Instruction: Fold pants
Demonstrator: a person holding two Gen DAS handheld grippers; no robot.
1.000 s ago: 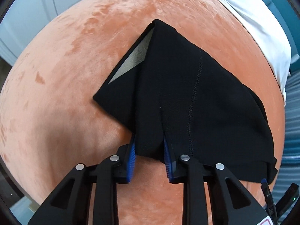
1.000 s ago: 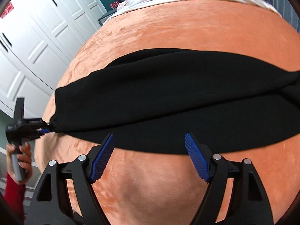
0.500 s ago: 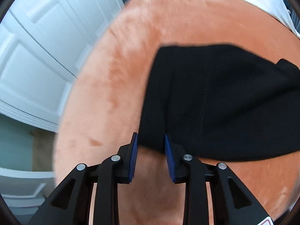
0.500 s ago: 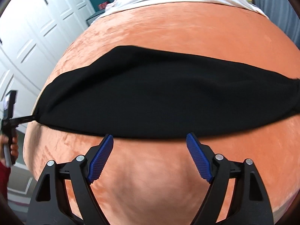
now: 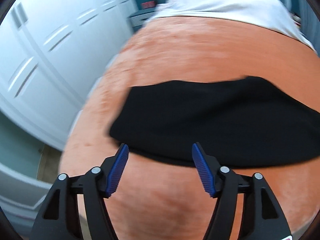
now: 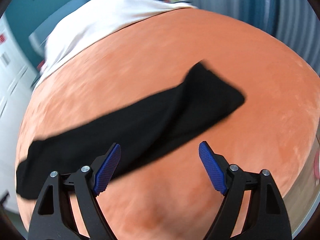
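Released a moment ago, the folded black fabric pants (image 5: 210,124) lie flat on my orange velvety bed cover (image 5: 180,60). My left gripper (image 5: 159,167) has just been opening and holds nothing; my right gripper (image 6: 160,167) gapes wide, empty. Motion blur smears edges; the pants' left end (image 6: 26,182) is cut off.

Bed (image 5: 180,210) covered by an orange plush blanket (image 6: 140,80), surface mottled. Black pants (image 5: 210,124) lie directly on it as a long folded band, flat, one end thicker and bunched. White sheet (image 6: 104,18) covers the far end, bordering the blanket.
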